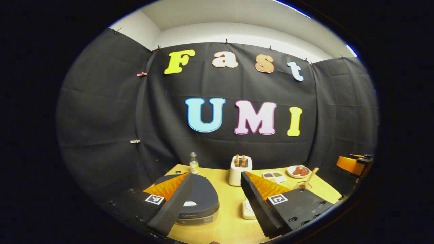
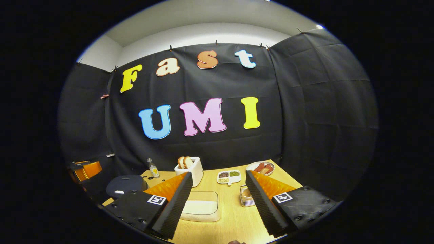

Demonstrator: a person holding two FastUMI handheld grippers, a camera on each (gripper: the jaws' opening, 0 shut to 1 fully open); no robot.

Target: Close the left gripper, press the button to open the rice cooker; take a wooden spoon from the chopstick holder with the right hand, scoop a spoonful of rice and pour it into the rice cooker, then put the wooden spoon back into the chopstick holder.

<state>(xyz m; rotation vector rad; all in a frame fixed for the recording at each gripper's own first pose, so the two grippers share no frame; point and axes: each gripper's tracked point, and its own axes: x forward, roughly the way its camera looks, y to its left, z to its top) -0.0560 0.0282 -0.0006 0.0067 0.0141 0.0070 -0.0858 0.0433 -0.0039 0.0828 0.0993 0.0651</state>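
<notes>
The rice cooker (image 1: 198, 198) stands at the table's front left with its dark lid down and a pale button (image 1: 190, 203) on the front. My left gripper (image 1: 217, 176) is open above the table, its left finger over the cooker. A wooden spoon (image 1: 311, 175) leans in the chopstick holder (image 1: 302, 185) at the right. In the right gripper view my right gripper (image 2: 219, 176) is open, with the white rice tray (image 2: 200, 206) between its fingers and the chopstick holder (image 2: 247, 196) just beside its right finger. The rice cooker (image 2: 125, 184) sits far left there.
A white toaster (image 1: 239, 169) with bread, a small bottle (image 1: 194, 163), a divided dish (image 1: 274, 175) and a plate of food (image 1: 298, 171) line the back of the wooden table (image 1: 223, 223). The other gripper (image 1: 354, 162) hangs off the right edge. Black cloth walls enclose the table.
</notes>
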